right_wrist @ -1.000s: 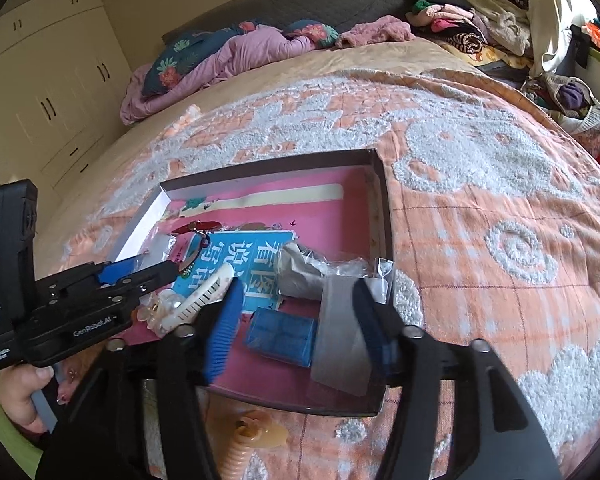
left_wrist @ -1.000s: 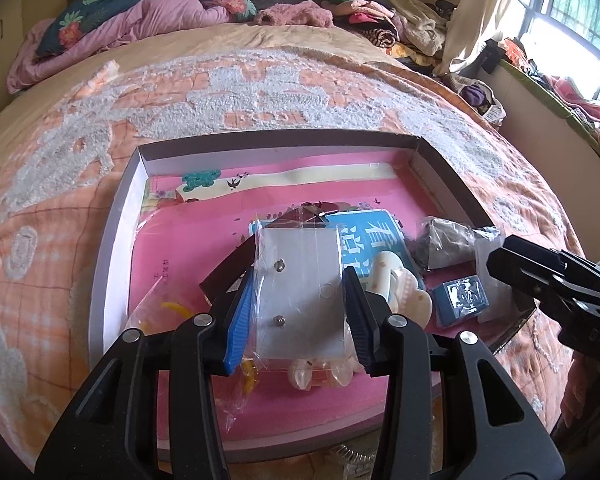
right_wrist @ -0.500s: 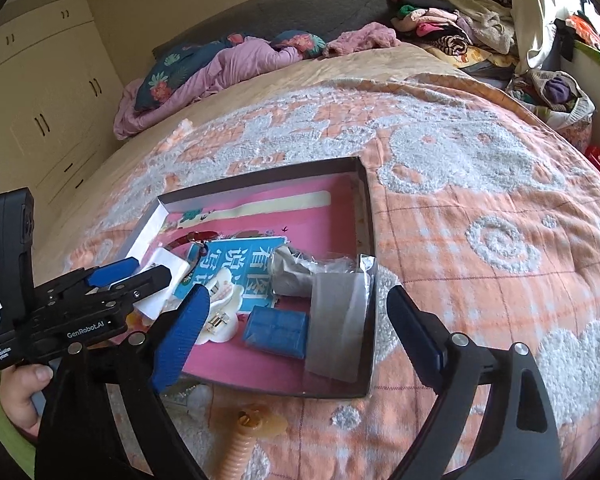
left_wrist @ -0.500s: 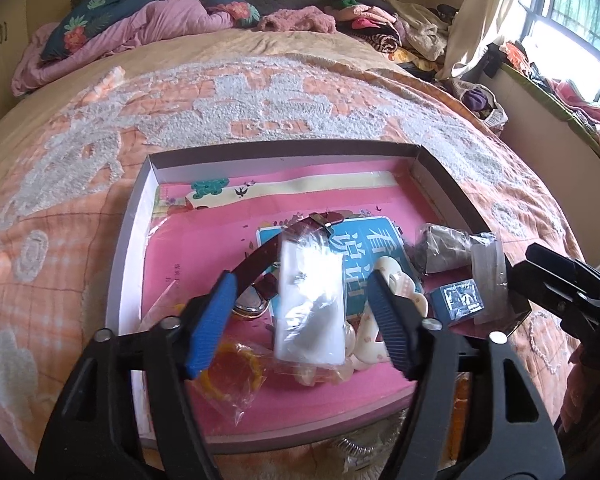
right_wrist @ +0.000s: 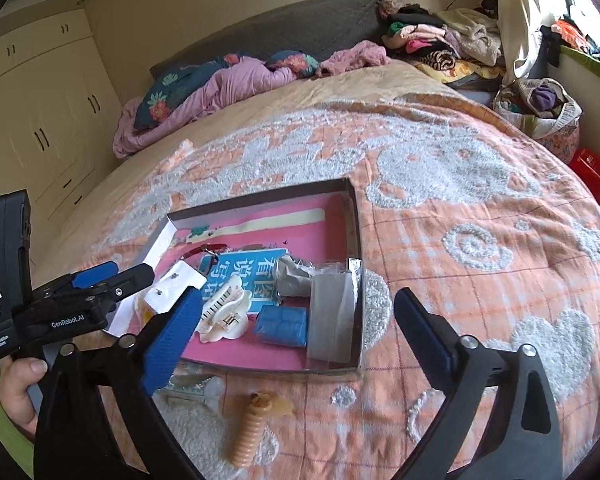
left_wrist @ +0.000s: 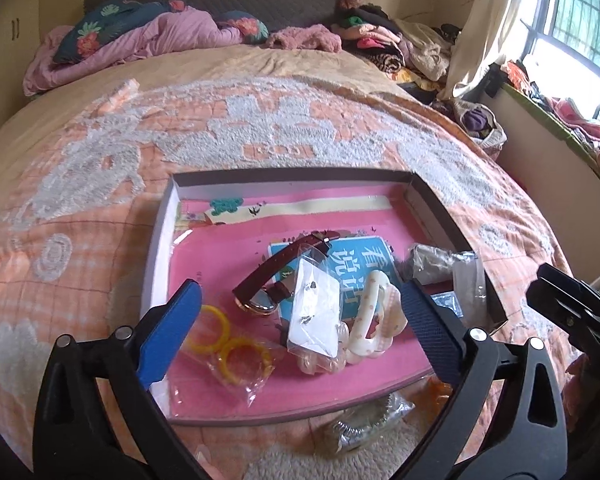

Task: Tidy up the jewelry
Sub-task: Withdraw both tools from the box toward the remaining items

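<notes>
- Left gripper (left_wrist: 300, 316): fingers spread wide, grasping nothing, above shallow box (left_wrist: 162, 240) on bed (left_wrist: 260, 120).
- Right gripper (right_wrist: 296, 328): fingers likewise released, empty.
- Earring card in bag (left_wrist: 314, 316): resting in box, atop watch (left_wrist: 276, 276) and hair clip (left_wrist: 374, 316).
- Risk: slick bag sliding or snagging neighbouring pieces on regrasp; spiral hair tie (right_wrist: 256, 428) left outside box.

Both grippers were the same build: matte black plastic arms with triangular cutouts, and small silver round screws at the joints. The left gripper (left_wrist: 300, 332) had bright blue textured pads on its fingers (left_wrist: 172, 332), and the right gripper (right_wrist: 300, 340) wore the same blue pads on its fingers (right_wrist: 172, 340). Seen from the right wrist, the left unit's black body carried white "GenRobot.AI" lettering plus a smaller white label too tiny to read. The left hand (right_wrist: 18, 392) was bare skin, with a lime-green sleeve at the wrist.
</notes>
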Demonstrator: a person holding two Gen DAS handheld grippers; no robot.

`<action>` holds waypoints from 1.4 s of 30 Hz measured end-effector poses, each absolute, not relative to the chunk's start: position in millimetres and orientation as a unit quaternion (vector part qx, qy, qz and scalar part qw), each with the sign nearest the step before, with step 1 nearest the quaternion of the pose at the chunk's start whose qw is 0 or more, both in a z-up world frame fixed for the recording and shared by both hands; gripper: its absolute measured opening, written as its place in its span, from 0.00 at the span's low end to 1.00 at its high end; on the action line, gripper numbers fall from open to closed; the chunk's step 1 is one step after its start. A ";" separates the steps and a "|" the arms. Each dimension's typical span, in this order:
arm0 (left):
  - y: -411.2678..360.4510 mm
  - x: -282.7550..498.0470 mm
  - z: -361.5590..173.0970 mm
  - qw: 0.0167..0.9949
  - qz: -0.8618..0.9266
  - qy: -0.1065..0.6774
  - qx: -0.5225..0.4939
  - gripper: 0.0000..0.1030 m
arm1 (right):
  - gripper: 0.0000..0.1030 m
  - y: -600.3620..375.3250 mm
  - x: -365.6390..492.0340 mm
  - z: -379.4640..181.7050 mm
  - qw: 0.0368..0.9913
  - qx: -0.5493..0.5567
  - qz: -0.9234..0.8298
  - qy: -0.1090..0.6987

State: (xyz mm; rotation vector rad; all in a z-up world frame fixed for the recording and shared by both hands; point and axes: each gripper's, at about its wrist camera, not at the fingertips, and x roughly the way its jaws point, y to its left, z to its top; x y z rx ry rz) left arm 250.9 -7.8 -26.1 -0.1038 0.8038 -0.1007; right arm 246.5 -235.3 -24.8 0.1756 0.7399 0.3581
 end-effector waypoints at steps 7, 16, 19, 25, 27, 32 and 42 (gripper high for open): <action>-2.7 233.4 -6.9 0.926 -0.048 0.371 -0.056 0.91 | 0.94 -240.3 225.9 -7.9 0.919 0.089 0.175 0.341; -0.5 208.0 12.7 0.935 -0.051 0.346 -0.063 0.91 | 0.94 -242.7 203.3 11.7 0.924 0.095 0.185 0.320; 0.0 200.8 18.2 0.937 -0.053 0.340 -0.065 0.91 | 0.94 -242.4 196.4 17.9 0.926 0.094 0.187 0.313; 0.7 186.6 27.3 0.941 -0.054 0.327 -0.064 0.91 | 0.95 -242.3 184.0 27.5 0.929 0.092 0.192 0.302; 0.8 181.8 29.4 0.942 -0.054 0.324 -0.064 0.91 | 0.95 -242.1 179.9 30.5 0.930 0.091 0.193 0.299; 0.9 171.0 34.5 0.945 -0.055 0.317 -0.063 0.91 | 0.95 -240.7 170.7 37.0 0.932 0.088 0.197 0.291; 0.6 150.8 35.0 0.948 -0.052 0.310 -0.052 0.91 | 0.95 -234.2 154.1 41.6 0.932 0.076 0.209 0.286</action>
